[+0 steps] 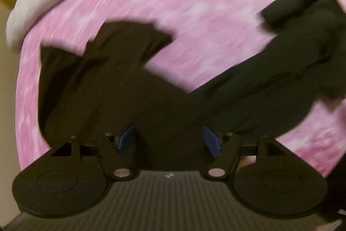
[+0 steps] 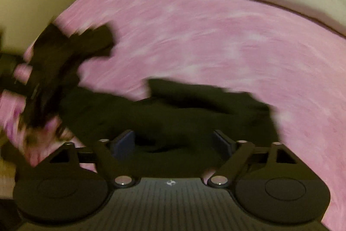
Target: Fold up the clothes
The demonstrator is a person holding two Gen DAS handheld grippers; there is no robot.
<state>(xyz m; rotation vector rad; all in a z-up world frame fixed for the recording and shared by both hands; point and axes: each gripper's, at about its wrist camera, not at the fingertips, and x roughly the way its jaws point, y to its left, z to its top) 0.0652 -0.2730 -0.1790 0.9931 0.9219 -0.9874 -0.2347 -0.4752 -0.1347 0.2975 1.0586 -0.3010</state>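
Black garment (image 1: 129,83) sprawls across pink bedspread (image 1: 194,3), reaching both grippers' fingers (image 2: 124,144).

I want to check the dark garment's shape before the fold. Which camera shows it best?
The left wrist view: the dark garment spreads across the pink blanket with both ends visible, though blurred. The right wrist view shows it lower and flatter, its left part smeared by motion.

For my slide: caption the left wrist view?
Left gripper open over a dark garment on a pink blanket.
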